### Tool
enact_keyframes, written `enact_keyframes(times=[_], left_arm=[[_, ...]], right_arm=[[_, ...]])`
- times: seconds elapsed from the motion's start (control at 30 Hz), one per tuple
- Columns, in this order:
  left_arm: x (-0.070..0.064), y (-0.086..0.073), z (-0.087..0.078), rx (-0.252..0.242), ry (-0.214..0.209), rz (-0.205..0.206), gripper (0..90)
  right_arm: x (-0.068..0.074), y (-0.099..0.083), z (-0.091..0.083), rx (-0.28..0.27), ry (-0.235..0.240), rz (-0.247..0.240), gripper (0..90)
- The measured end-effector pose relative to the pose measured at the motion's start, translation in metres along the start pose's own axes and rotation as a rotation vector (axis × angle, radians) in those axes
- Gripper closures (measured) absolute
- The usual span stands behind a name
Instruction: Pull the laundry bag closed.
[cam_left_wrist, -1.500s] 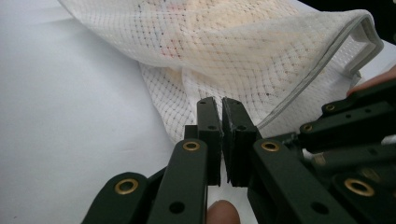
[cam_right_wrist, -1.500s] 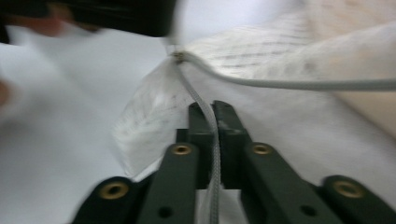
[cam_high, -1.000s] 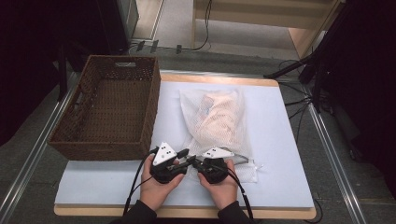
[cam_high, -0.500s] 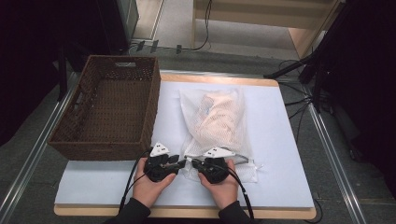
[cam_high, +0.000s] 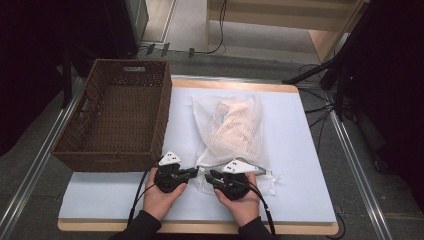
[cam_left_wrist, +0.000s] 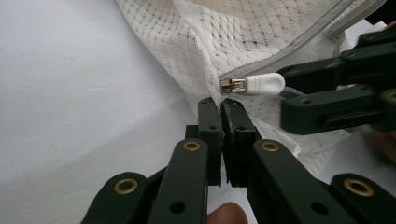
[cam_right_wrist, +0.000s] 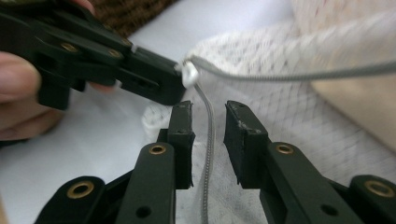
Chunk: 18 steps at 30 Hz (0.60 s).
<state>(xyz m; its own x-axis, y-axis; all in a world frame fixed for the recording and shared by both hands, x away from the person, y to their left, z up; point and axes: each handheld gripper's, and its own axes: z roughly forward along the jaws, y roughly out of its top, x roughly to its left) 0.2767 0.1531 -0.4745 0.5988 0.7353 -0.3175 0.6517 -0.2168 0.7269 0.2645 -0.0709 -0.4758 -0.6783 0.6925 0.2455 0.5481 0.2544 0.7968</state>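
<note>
I am pinching the corner of the mesh laundry bag (cam_left_wrist: 196, 56) with my left claw (cam_left_wrist: 221, 105), clamped together on the fabric beside the white zipper pull (cam_left_wrist: 264, 84). My right claw (cam_right_wrist: 208, 122) is standing apart astride the zipper track (cam_right_wrist: 208, 140). The bag is lying on the desk (cam_high: 300, 165) beside the wicker basket (cam_high: 80, 130); I judge the zipper work barely begun, the clothes left inside.

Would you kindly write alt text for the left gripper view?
The left gripper, jaws shut, pinches the corner of a white mesh bag just below its white zipper pull. The right gripper reaches in toward that pull over a pale tabletop.
</note>
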Motion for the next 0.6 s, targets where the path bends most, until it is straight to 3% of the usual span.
enact_keyframes(times=[0.2,0.3,0.43,0.6], left_arm=[[-0.006,-0.004,-0.002,-0.029,0.022,0.036,87.9],[-0.008,-0.006,-0.004,-0.04,0.022,0.059,88.0],[-0.01,-0.007,-0.004,-0.043,0.031,0.064,88.1],[-0.009,-0.007,-0.005,-0.058,0.023,0.064,88.1]], right_arm=[[0.008,0.009,-0.01,-0.076,0.041,-0.019,75.5],[0.009,0.013,-0.008,-0.086,0.07,0.02,75.6],[0.011,0.016,-0.004,-0.075,0.024,0.048,73.3],[0.009,0.015,0.001,-0.048,0.024,0.074,74.6]])
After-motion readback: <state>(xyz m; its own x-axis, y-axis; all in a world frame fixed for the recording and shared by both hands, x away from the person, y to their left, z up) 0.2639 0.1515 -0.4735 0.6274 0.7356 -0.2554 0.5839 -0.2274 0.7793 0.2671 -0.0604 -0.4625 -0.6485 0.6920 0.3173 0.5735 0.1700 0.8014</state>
